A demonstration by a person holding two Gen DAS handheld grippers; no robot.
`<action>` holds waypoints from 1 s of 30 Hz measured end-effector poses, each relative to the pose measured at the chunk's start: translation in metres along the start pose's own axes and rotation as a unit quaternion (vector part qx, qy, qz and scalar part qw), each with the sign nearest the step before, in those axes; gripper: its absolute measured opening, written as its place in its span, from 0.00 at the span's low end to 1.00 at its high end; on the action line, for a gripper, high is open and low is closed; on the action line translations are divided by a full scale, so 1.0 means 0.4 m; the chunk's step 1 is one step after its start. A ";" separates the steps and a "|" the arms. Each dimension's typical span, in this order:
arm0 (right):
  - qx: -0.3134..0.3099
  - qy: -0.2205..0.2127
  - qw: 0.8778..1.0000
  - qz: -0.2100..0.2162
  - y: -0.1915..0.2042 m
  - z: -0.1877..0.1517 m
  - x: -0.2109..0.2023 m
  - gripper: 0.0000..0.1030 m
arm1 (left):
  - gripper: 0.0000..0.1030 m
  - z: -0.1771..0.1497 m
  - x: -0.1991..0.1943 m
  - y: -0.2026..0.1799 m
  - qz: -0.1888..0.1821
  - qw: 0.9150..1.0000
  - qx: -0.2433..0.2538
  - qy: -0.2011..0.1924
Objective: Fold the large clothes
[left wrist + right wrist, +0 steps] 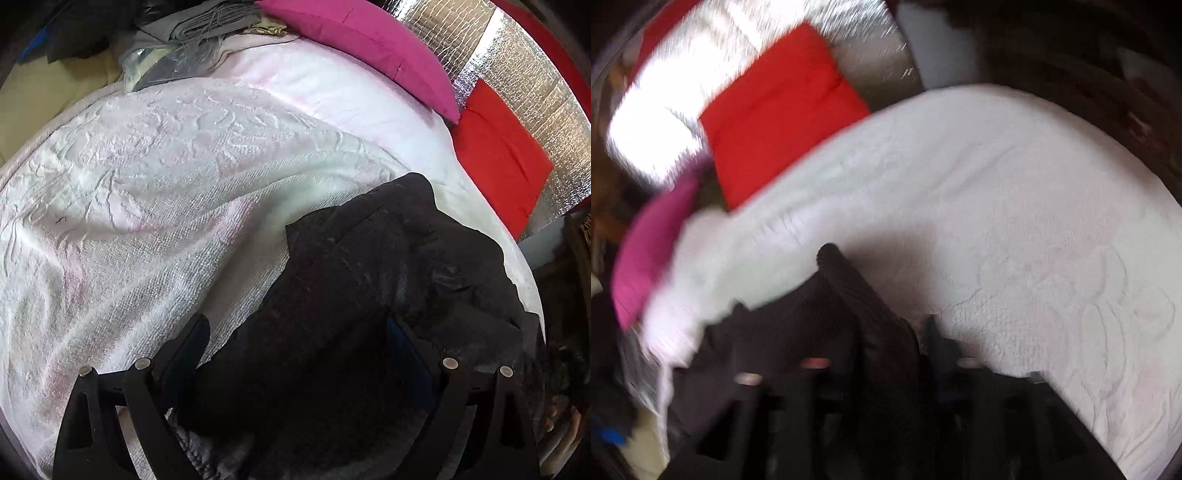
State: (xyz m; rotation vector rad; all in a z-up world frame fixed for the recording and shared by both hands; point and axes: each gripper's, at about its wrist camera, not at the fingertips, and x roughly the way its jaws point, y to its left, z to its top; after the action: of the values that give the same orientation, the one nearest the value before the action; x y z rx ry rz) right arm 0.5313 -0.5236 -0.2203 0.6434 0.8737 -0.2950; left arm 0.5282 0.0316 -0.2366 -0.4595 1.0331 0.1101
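A black garment lies crumpled on the white and pink bedspread, near the bed's right edge. My left gripper stands open over its near end, the fingers wide apart with the fabric bunched between them. The right wrist view is blurred. There the dark garment shows a ribbed edge that rises in a fold between the fingers of my right gripper. That gripper's jaws stand apart; its left finger is hidden under the fabric.
A magenta pillow and a red pillow lean against a silver foil wall at the head of the bed. Folded grey clothes and a plastic bag sit at the far left corner. Bare bedspread extends to the right.
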 end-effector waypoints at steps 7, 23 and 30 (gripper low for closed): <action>-0.136 -0.048 0.989 0.042 0.196 -0.047 -0.167 0.82 | 0.91 -0.011 -0.071 0.005 -0.004 1.000 0.015 -0.025; -0.284 0.074 0.953 -0.077 0.550 -0.242 0.103 0.51 | 0.91 -0.023 -0.077 -0.027 0.021 0.996 0.090 -0.010; -0.193 0.063 0.978 0.049 0.511 -0.196 0.019 0.61 | 0.91 -0.006 -0.092 0.001 0.028 0.994 0.101 -0.013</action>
State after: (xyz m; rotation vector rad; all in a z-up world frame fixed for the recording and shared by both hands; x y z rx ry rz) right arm 0.5880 -0.3156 -0.1814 0.3433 0.9859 0.0083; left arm 0.5072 0.0355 -0.2067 -0.2452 1.0206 0.0614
